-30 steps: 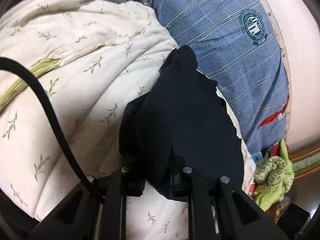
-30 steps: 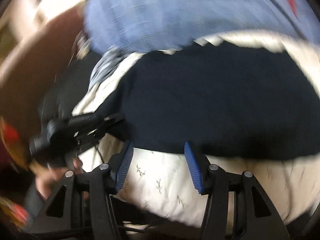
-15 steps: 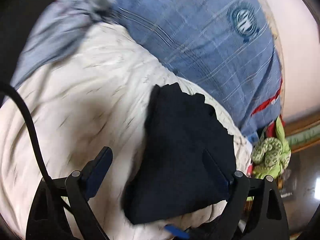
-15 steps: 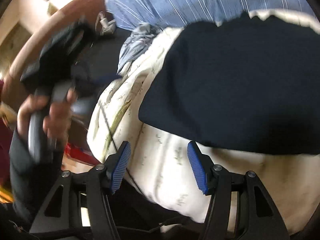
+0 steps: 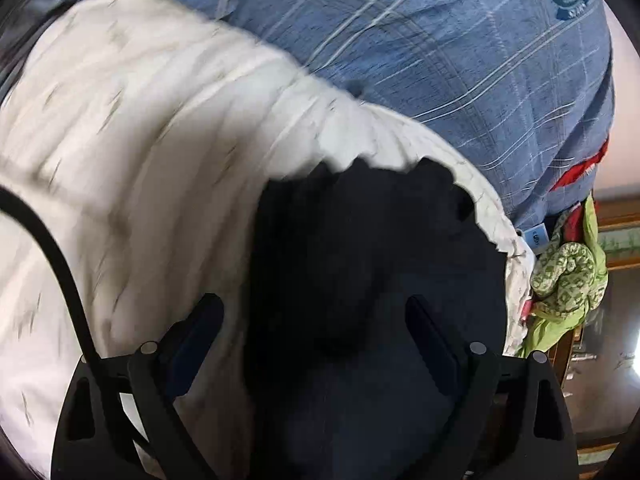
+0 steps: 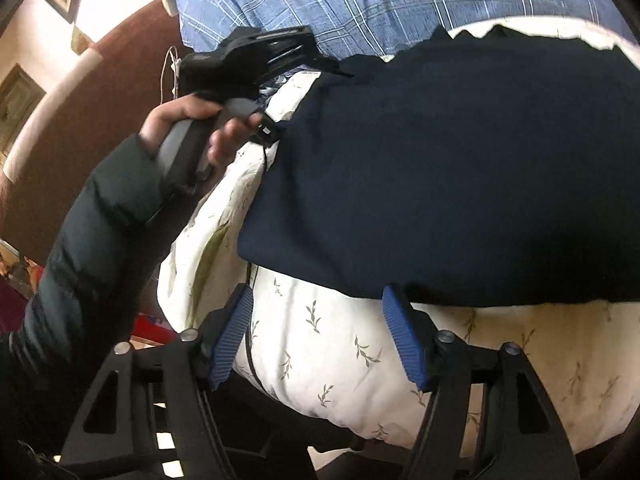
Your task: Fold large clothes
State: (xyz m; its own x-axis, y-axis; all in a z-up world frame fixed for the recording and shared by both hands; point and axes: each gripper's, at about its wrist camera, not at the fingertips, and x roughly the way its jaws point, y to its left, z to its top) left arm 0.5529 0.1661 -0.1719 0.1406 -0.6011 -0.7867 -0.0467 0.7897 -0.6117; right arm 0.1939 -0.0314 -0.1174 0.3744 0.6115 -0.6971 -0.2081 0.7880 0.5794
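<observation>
My left gripper (image 5: 314, 336) has its fingers spread wide, nothing pinched; the dark garment (image 5: 372, 280) lies loose between and ahead of them, over the white quilt (image 5: 140, 160). Past the garment is a blue plaid pillow (image 5: 440, 40), and off the right finger a green cloth (image 5: 568, 276).

My right gripper (image 6: 320, 336) has just been opening its fingers; they stand apart over bare quilt (image 6: 320, 344), gripping nothing. The garment's (image 6: 460, 168) folded edge sits just beyond the fingertips, the right tip close against its hem, though I can't tell if it touches. Up and left of them, a hand (image 6: 188, 128) in a dark sleeve (image 6: 100, 232) holds the left gripper (image 6: 248, 60) at the garment's far corner.
</observation>
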